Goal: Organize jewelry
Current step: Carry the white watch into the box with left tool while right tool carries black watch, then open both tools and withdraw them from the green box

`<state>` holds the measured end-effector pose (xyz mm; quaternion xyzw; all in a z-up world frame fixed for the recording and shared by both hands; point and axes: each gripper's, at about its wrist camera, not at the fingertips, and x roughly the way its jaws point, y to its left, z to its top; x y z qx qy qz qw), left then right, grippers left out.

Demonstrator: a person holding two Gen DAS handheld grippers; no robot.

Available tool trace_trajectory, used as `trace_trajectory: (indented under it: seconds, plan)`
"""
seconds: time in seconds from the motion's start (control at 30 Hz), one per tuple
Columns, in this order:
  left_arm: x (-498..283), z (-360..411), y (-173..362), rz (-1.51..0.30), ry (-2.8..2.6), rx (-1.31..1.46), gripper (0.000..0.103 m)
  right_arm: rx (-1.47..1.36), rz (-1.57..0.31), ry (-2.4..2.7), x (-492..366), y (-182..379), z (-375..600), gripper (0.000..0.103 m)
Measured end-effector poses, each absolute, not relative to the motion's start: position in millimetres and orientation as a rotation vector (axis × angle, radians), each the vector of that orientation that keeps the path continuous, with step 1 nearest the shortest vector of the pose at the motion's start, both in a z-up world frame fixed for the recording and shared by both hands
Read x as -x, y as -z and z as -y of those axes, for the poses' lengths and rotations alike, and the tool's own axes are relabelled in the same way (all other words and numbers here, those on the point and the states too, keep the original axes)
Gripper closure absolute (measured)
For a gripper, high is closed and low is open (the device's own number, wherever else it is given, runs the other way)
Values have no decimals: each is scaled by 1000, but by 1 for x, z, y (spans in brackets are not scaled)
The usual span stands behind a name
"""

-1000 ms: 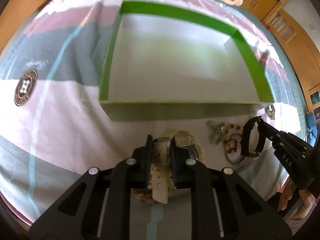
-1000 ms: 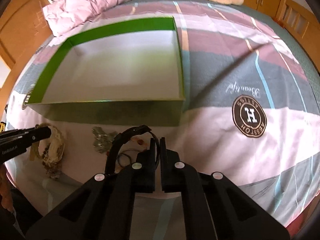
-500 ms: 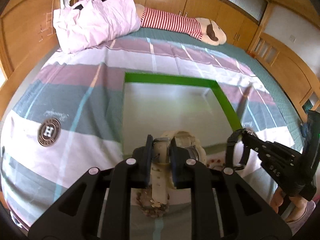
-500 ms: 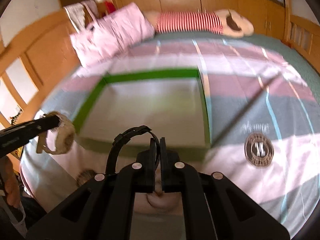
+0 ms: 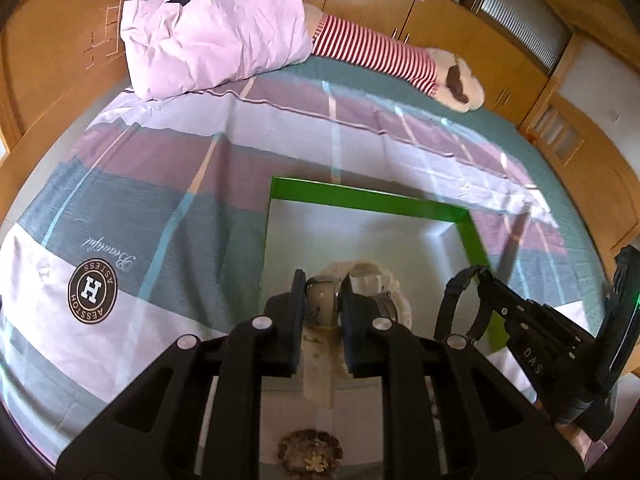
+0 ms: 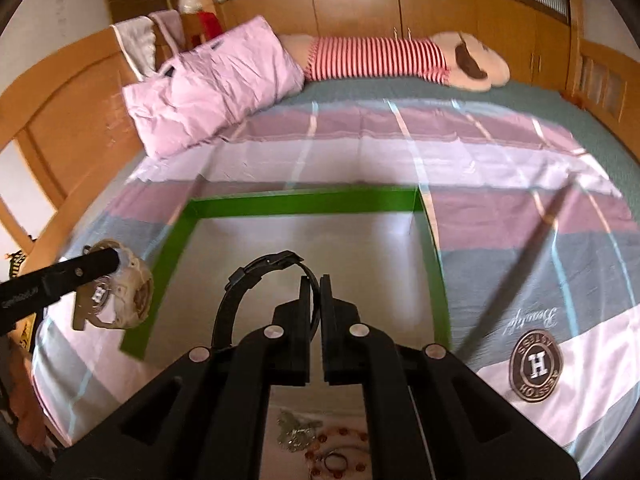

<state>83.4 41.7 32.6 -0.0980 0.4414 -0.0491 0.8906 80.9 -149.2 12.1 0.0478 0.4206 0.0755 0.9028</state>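
**Watches: 2 in hand, both above the green box**

Left gripper [image 5: 323,308]: jaws pressed onto the strap of the cream watch [image 5: 360,280], near the buckle. The case hangs just ahead of the fingertips; the loose strap tail drops below the jaws. In the right wrist view the same watch [image 6: 120,288] dangles at the gripper tip, beside the left wall of the green box [image 6: 304,202].

Right gripper [image 6: 315,300]: jaws nearly together, pinching the thin band of the black watch [image 6: 256,280]. The band arcs up and to the left of the fingers as a closed loop.

Handling, judged: both pieces look light. The straps are flexible, so the watch bodies will likely swing with any quick motion. The cream case face may be glass, so set down rather than drop. The strap is the sensible hold point; the case looks smooth and could slip.

Position: both watches hang in the air over the near part of the box [image 5: 360,196], whose white floor shows nothing in it. The black watch [image 5: 460,304] sits right of the cream one, apart from it.

Outward: a beaded bracelet [image 5: 310,454], a metal brooch [image 6: 294,430] and an amber bead string [image 6: 336,452] lie on the bedsheet [image 5: 140,208] in front of the box, still unsorted.
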Motion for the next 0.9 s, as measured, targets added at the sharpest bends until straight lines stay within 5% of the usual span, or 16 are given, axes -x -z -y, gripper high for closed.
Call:
trace_trajectory:
  seconds: [0.43, 0.47, 0.5, 0.57, 0.67, 0.77, 0.9]
  plan:
    - [-107, -31, -11, -970, 110, 182, 85, -99, -988, -48, -108, 16, 144, 97]
    - [-110, -30, -5, -1002, 120, 190, 76, -95, -992, -41, -109, 17, 141, 90]
    - [-110, -29, -1, -1023, 124, 195, 60, -90, -1004, -31, -110, 17, 139, 66]
    - [-107, -28, 0, -1019, 113, 191, 52, -96, -984, 10, -107, 12, 139, 36]
    - [-97, -24, -17, -978, 103, 137, 49, -86, -968, 54, -103, 4, 137, 35]
    - [-78, -25, -44, -886, 96, 119, 24, -97, -940, 105, -97, -2, 138, 35]
    - [-65, -24, -59, -835, 67, 57, 21, -91, -934, 132, -93, -2, 132, 33]
